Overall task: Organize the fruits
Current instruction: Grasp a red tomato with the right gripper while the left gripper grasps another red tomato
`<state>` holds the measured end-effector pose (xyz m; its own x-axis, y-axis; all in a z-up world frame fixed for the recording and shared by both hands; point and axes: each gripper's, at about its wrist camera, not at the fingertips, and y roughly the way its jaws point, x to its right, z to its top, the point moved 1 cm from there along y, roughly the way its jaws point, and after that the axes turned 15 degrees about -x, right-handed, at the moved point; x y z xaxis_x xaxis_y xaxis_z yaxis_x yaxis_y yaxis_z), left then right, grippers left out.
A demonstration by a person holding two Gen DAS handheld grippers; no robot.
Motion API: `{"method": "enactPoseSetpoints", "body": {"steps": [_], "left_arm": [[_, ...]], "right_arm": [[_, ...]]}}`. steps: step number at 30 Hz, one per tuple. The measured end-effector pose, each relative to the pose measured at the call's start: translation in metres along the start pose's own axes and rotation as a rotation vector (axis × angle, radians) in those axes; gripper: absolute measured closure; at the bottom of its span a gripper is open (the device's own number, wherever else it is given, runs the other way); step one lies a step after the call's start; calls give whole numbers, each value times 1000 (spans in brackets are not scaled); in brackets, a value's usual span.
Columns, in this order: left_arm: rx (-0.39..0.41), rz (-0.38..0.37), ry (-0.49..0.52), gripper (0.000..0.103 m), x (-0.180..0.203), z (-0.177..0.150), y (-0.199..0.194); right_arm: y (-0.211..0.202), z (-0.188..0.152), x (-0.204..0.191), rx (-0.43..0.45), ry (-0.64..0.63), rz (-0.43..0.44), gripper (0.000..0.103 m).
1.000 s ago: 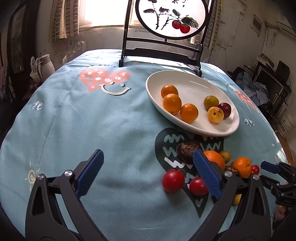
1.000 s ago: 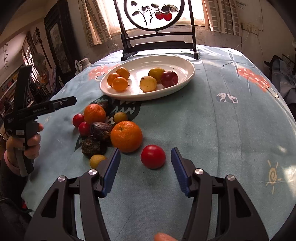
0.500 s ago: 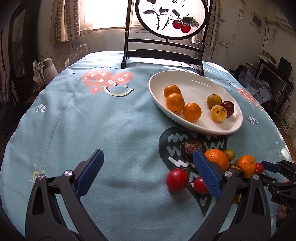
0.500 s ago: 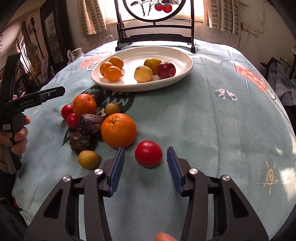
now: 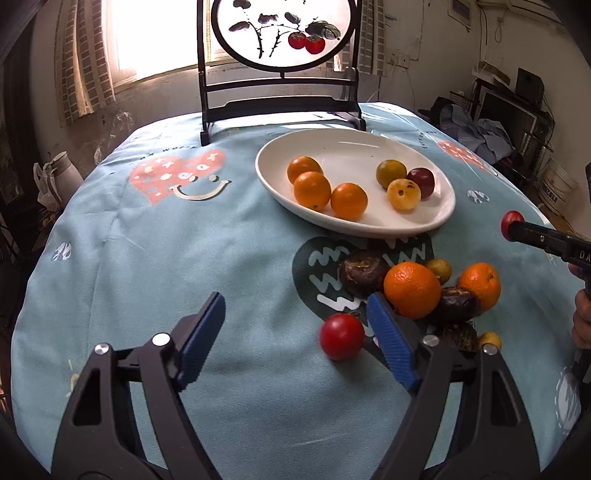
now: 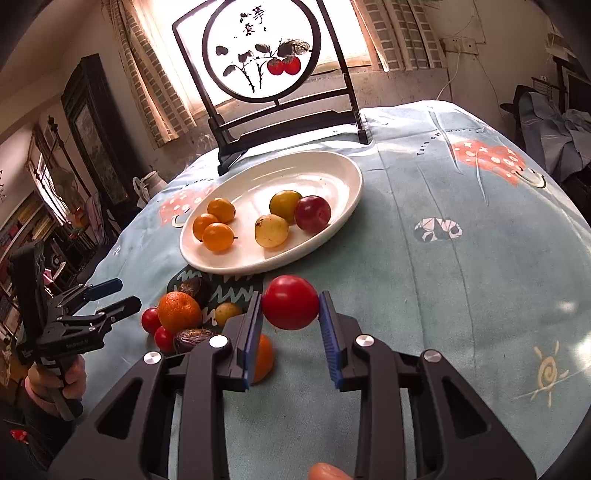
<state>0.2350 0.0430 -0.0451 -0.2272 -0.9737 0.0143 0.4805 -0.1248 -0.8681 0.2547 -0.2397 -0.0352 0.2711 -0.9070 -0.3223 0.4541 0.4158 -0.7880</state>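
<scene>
1. On the blue patterned tablecloth [image 5: 155, 258], at the left of the left wrist view, the left gripper [image 5: 295, 332] hovers with its blue pads apart; its jaws have just been closing, yet nothing is pinched between them.
2. Just inside its right-hand pad lies a red tomato [image 5: 341, 341], resting on the cloth and clear of both pads.
3. Beyond that pad sits the loose pile of fruit: a large orange [image 5: 412, 290], a smaller orange [image 5: 480, 286], two dark wrinkled fruits [image 5: 360, 277] and a small yellow-green fruit [image 5: 439, 269], bunched together and touching.
4. Farther back stands the white oval plate [image 5: 436, 218], holding three small oranges [image 5: 312, 190] on its left side and a green-yellow, a yellow and a dark red fruit [image 5: 421, 181] on its right.
5. Behind the plate rises a dark wooden stand with a round painted screen [image 5: 280, 33].
6. At the right, the right gripper [image 6: 290, 302] is clamped on a second red tomato [image 6: 290, 301], both blue pads pressing its sides; it is held clear of the cloth, in front of the plate's near rim.
7. In the right wrist view a fingertip [image 6: 325, 472] shows at the bottom edge.
</scene>
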Motion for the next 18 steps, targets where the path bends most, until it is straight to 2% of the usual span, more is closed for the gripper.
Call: {"method": "enactPoseSetpoints", "body": {"steps": [3, 10, 14, 16, 18], "left_arm": [[-39, -6, 33, 44, 7, -3, 9], [-51, -30, 83, 47, 19, -5, 14], [-54, -41, 114, 55, 26, -7, 16], [-55, -44, 112, 55, 26, -7, 17], [-65, -72, 103, 59, 23, -6, 17]], "right_arm": [[11, -5, 1, -52, 4, 7, 72], [12, -10, -1, -61, -4, -1, 72], [14, -11, -1, -67, -8, -5, 72], [14, -12, -2, -68, -11, -7, 72], [14, -12, -3, -70, -15, -4, 72]]}}
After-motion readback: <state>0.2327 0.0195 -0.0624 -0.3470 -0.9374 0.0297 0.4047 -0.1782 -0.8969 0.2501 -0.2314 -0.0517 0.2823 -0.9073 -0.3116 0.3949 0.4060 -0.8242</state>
